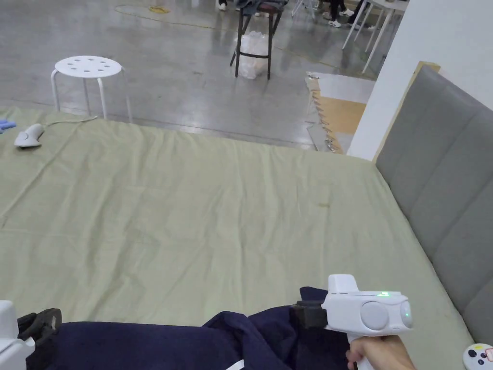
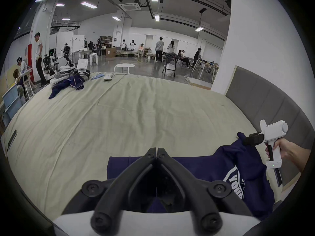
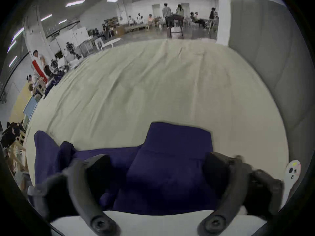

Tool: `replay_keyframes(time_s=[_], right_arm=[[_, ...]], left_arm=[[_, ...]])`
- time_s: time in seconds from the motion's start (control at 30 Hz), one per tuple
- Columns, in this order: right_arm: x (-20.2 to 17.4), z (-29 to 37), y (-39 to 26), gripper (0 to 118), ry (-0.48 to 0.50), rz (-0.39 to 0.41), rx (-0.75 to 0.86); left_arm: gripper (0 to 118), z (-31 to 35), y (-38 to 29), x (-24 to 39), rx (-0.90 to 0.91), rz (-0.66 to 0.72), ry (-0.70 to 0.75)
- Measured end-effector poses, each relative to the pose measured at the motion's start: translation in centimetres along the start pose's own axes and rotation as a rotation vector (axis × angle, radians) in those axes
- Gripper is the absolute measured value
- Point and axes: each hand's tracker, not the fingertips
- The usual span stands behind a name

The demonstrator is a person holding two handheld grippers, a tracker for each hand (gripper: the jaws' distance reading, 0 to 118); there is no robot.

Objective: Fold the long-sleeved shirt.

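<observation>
The navy long-sleeved shirt (image 1: 144, 344) lies bunched along the near edge of the pale green bed sheet (image 1: 216, 202). In the left gripper view the shirt (image 2: 196, 168) shows white lettering on its right part. My left gripper (image 1: 41, 323) is at the shirt's left end; its jaws meet tip to tip (image 2: 156, 152) with no cloth visible between them. My right gripper (image 1: 301, 310), held in a hand, hovers over the shirt's right end (image 2: 245, 140). In the right gripper view the jaws stand wide apart (image 3: 156, 159) above a folded-over part of the shirt (image 3: 179, 137).
A grey padded headboard (image 1: 443, 183) borders the bed on the right. A white handheld device (image 1: 29, 136) lies at the far left, a white stool (image 1: 87, 67) stands beyond the bed. A small controller (image 1: 479, 356) rests at the near right. Another navy garment (image 2: 68, 84) lies far left.
</observation>
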Motion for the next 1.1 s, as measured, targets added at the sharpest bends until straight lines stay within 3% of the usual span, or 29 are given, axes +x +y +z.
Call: replay_keyframes(time_s=[0.07,0.1,0.13,0.17,0.23,0.33,0.37,0.4,0.47,0.5,0.57,0.73,0.8,0.83,0.87,0.9,0.97,1.0,1.1], right_arm=[[-1.0,-1.1,-0.7,63,-0.027,0.087,-0.031],[-1.6,-1.4,-1.0,63,-0.080,0.142,-0.019],[-2.6,0.4,-1.0,61,-0.074,0.142,0.018],[-2.3,0.8,-0.9,50,-0.046,0.110,0.018],[-2.0,1.3,-1.1,10,0.013,0.079,0.047],[-1.8,0.4,-1.1,9,0.000,0.105,0.036],[-1.8,0.7,-1.2,9,0.000,0.098,0.039],[-1.6,0.5,-1.1,9,0.002,0.085,0.043],[-1.8,0.8,-1.4,9,0.002,0.088,0.052],[-1.9,1.0,-1.6,9,0.001,0.088,0.057],[-2.2,1.6,-1.7,9,-0.005,0.079,0.063],[-1.6,1.0,-1.3,9,-0.013,0.056,0.068],[-1.6,0.7,-1.1,9,-0.017,0.056,0.064],[-1.6,0.8,-1.1,9,-0.020,0.056,0.062],[-1.7,1.0,-1.0,9,-0.023,0.058,0.060],[-1.7,1.2,-1.0,9,-0.026,0.062,0.059],[-1.5,1.5,-1.1,9,-0.027,0.068,0.074],[-1.5,2.1,-1.1,9,-0.021,0.070,0.095],[-2.1,5.4,-1.2,9,-0.002,0.061,0.158]], left_arm=[[4,-0.2,-0.1,0.0,-0.004,-0.001,-0.003],[4,-0.3,-0.1,-0.1,-0.006,-0.003,-0.006],[4,-0.4,-0.1,-0.1,-0.008,-0.003,-0.004],[4,-0.5,-0.1,-0.2,-0.009,-0.002,-0.003],[4,-0.8,-0.2,-0.6,-0.014,0.009,0.001],[5,-1.5,-0.3,-2.0,-0.037,0.023,0.010],[18,-1.9,0.0,-2.7,-0.057,0.028,0.018],[38,-2.2,0.2,-3.5,-0.072,0.036,0.016],[103,-3.6,0.8,-6.1,-0.129,0.069,0.035],[111,-4.3,1.2,-7.3,-0.152,0.082,0.034],[109,-5.5,1.5,-9.2,-0.147,0.089,0.023],[104,-9.5,1.1,-10.1,-0.347,0.068,-0.105],[80,-11.2,-0.1,-10.3,-0.394,0.057,-0.070],[54,-11.6,0.0,-10.4,-0.419,0.040,-0.037],[45,-12.0,-0.3,-10.6,-0.407,0.039,-0.033],[45,-12.2,-0.6,-10.8,-0.408,0.036,-0.022],[18,-10.3,0.0,-10.0,-0.365,0.075,-0.082],[12,-9.8,-0.1,-9.7,-0.334,0.063,-0.086],[12,-8.4,0.3,-8.9,-0.302,0.054,-0.100]])
